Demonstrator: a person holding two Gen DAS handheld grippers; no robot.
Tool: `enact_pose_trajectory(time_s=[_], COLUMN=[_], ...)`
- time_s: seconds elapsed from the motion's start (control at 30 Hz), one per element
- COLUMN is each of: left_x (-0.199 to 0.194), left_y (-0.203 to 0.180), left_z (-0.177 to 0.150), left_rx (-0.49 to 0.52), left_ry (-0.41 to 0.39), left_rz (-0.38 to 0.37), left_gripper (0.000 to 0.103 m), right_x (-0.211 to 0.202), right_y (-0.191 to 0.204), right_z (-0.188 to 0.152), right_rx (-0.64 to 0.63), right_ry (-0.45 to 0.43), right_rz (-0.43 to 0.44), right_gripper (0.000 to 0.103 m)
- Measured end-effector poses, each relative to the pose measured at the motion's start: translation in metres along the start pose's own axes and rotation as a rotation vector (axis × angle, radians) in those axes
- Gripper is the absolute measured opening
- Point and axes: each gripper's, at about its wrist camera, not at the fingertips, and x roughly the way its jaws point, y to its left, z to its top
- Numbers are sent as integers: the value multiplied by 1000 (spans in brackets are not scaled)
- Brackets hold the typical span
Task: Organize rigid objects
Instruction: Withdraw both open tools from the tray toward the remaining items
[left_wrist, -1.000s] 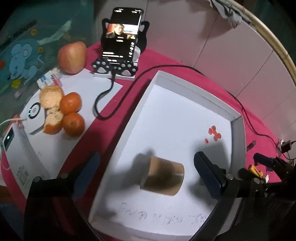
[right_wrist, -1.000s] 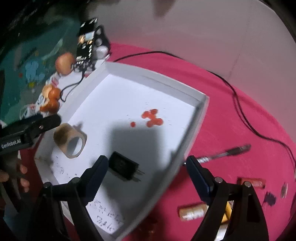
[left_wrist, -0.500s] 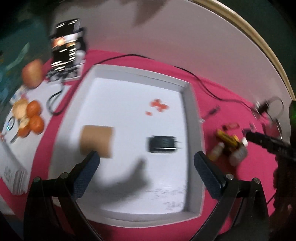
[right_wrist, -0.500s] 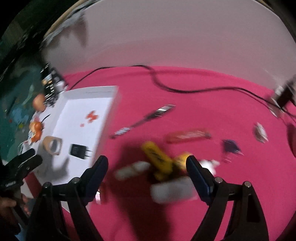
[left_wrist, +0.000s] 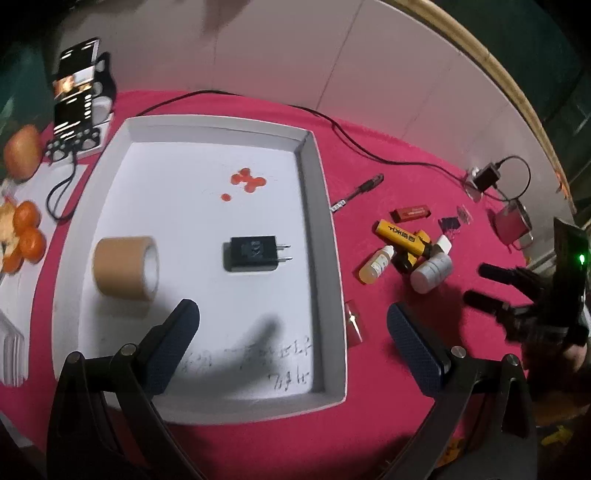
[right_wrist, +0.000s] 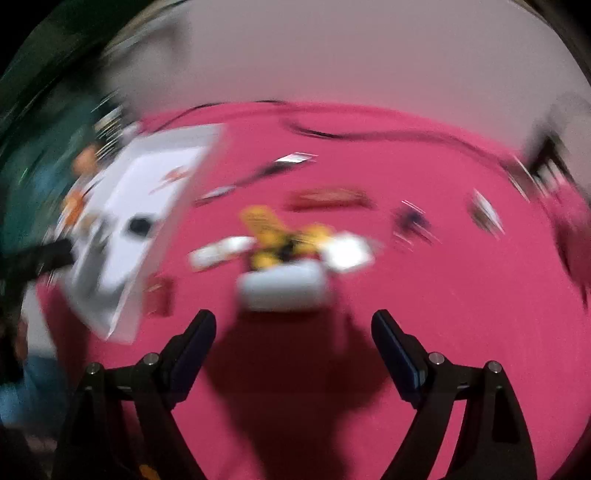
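A white tray on the pink cloth holds a brown tape roll and a black charger. My left gripper is open and empty above the tray's near right edge. Right of the tray lies a cluster: a yellow marker, a small dropper bottle, a white round bottle, a red lighter and a pen. My right gripper is open and empty, just short of the white bottle; that view is blurred. It also shows in the left wrist view.
A phone on a stand, an apple and oranges sit left of the tray. A black cable runs along the back to a plug. A pink cup stands far right.
My left gripper has pulled back and swung right, off the tape roll now lying in the tray. My right gripper has left the charger in the tray and swung right toward the cluster.
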Motion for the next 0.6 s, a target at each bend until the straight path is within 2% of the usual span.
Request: enact_pose_trajectory(time_s=[0.07,0.2,0.37,0.5,0.6], left_x=[-9,-30,-50,-58,-60], left_y=[5,20,36,52,57], left_z=[-4,-16,-38,-57,-68], left_rx=[-22,-87,-163,-249,-301], left_ry=[-8,-31,-35,-25,-11], left_rz=[13,54,115,152,172], left_gripper=[102,102,102,102,102], right_x=[3,19,51,78,94], right_y=[37,107,155,164,159], right_z=[11,19,3,-4,-5], right_rx=[-193,-590,-989,-1128,-1178], right_ry=[-11,-50,-82,-58,-26], right_rz=[48,69,52,67,88], right_gripper=[86,86,86,86,85])
